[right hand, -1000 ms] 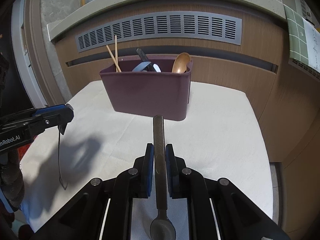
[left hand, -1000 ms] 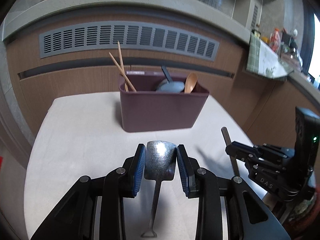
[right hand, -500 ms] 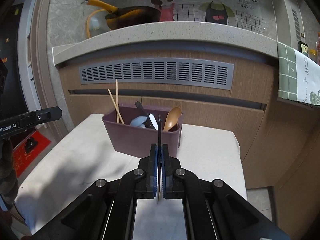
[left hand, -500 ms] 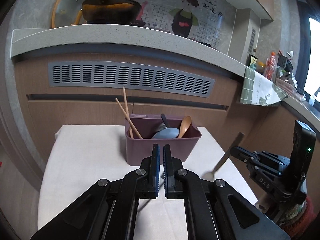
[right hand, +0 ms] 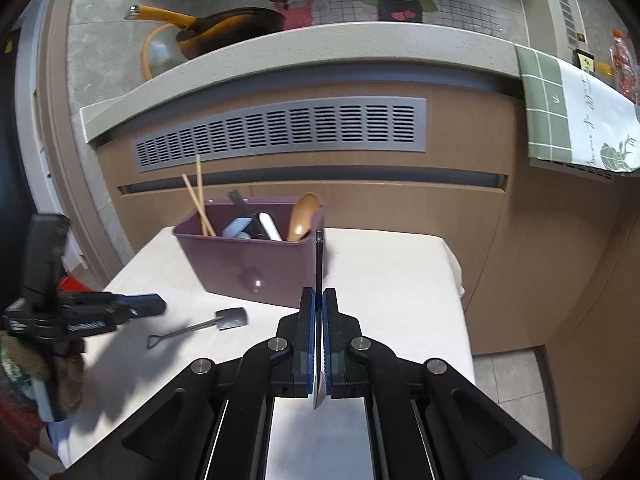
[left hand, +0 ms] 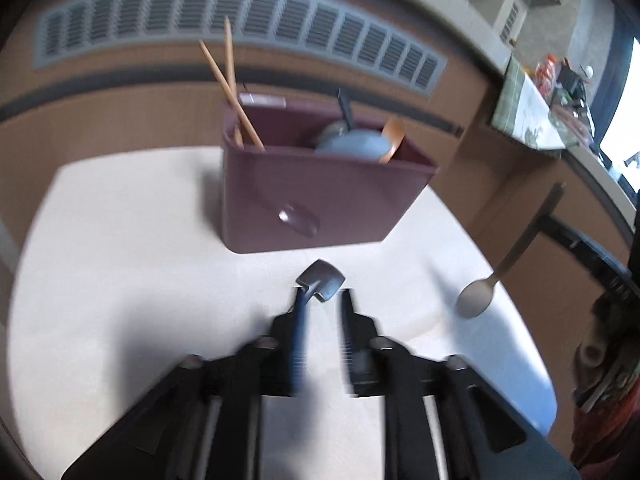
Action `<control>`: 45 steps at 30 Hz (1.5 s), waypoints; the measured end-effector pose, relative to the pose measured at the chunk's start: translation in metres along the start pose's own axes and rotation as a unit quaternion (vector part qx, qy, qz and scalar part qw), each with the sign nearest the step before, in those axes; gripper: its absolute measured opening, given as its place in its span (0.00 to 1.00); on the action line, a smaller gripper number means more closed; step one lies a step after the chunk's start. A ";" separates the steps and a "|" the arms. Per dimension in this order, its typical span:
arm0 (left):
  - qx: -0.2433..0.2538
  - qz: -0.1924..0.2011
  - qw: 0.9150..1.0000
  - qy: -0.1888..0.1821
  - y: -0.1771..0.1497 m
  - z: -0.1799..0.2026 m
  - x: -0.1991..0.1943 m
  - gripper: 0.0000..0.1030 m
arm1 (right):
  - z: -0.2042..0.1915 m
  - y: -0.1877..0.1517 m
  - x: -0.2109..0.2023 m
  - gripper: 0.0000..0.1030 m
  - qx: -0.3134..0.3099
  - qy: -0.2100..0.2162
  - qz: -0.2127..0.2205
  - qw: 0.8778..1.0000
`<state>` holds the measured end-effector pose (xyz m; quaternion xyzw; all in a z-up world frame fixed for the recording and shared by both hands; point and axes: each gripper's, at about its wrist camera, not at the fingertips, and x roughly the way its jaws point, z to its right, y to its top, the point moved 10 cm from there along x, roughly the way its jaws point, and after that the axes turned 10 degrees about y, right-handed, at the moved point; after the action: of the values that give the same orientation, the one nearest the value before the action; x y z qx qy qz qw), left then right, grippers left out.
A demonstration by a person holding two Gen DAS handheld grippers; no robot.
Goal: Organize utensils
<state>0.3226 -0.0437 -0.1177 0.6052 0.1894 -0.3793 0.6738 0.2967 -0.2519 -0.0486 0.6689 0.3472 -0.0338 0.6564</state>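
Observation:
A purple utensil bin stands on the white table and holds chopsticks, a wooden spoon and blue-grey utensils. A small shovel-shaped metal spoon lies on the table in front of the bin. My left gripper is open, blurred, just over that spoon and apart from it in the right wrist view. My right gripper is shut on a metal spoon, held edge-on with its handle pointing forward.
The table has a white cloth and drops off at the right and front. A wooden counter front with a grey vent stands behind. A green towel hangs at the right.
My left gripper has opened and the shovel spoon it held now lies on the table. The left view has tilted down toward the table. My right gripper holds its spoon raised as before.

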 end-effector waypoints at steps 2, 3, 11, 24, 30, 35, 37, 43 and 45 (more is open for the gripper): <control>0.032 -0.013 0.999 -0.010 -0.001 0.007 0.016 0.44 | 0.007 -0.002 0.004 0.03 0.006 -0.006 -0.005 1.000; 0.048 -0.021 0.999 -0.013 -0.001 0.011 0.022 0.44 | 0.009 -0.003 0.006 0.03 0.008 -0.007 -0.007 1.000; 0.193 -0.077 0.977 0.046 0.000 0.039 0.065 0.45 | 0.012 -0.003 0.014 0.03 0.000 -0.008 -0.009 1.000; 0.170 -0.098 0.978 0.067 0.000 0.038 0.076 0.35 | 0.023 -0.008 0.020 0.05 0.026 0.005 -0.025 0.999; 0.087 -0.087 0.990 0.075 -0.017 0.013 0.049 0.32 | 0.065 -0.055 0.066 0.20 0.098 0.008 -0.118 0.988; 0.030 -0.041 0.994 0.101 -0.038 0.002 0.008 0.32 | 0.086 -0.052 0.107 0.20 0.145 -0.006 -0.123 0.982; 0.008 -0.028 0.994 0.106 -0.042 -0.003 -0.004 0.32 | 0.093 -0.047 0.125 0.20 0.160 -0.014 -0.128 0.979; -0.001 -0.016 0.992 0.124 -0.045 -0.006 -0.017 0.32 | 0.094 -0.037 0.161 0.21 0.154 -0.055 -0.139 0.977; -0.003 -0.016 0.993 0.120 -0.046 -0.005 -0.018 0.32 | 0.091 -0.036 0.165 0.23 0.145 -0.067 -0.140 0.977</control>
<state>0.2783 -0.0325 -0.1363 0.6411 0.2795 -0.3143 0.6419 0.4405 -0.2689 -0.1746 0.6978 0.3845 -0.2201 0.5629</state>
